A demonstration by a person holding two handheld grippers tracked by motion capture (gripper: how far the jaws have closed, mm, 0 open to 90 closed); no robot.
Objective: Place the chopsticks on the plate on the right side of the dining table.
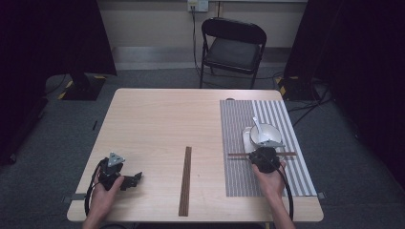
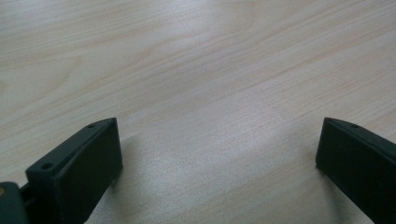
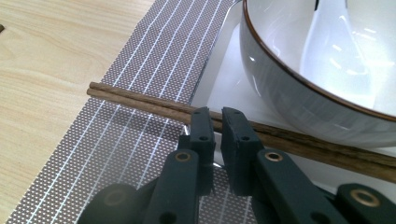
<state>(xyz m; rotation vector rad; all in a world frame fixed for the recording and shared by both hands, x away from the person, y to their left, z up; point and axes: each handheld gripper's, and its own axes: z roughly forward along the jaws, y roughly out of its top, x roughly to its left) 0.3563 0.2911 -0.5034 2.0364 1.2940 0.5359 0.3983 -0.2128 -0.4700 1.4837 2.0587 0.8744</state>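
Chopsticks [image 3: 154, 106] crosswise on mat, at plate's near edge by bowl | table [image 1: 153, 124] > mat [image 1: 239, 143] > plate [image 3: 224, 84] > bowl [image 3: 327, 84] > spoon [image 1: 257, 125] | second pair [image 1: 185, 181] mid-table, likely still to place | right gripper [image 3: 212, 122] nearly shut over chopsticks, grip uncertain | left gripper [image 2: 215, 158] wide open, empty, on bare wood

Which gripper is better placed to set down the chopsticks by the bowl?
The right gripper: its jaws are nearly closed on the chopsticks beside the bowl. The left gripper rests open on bare table, far across.
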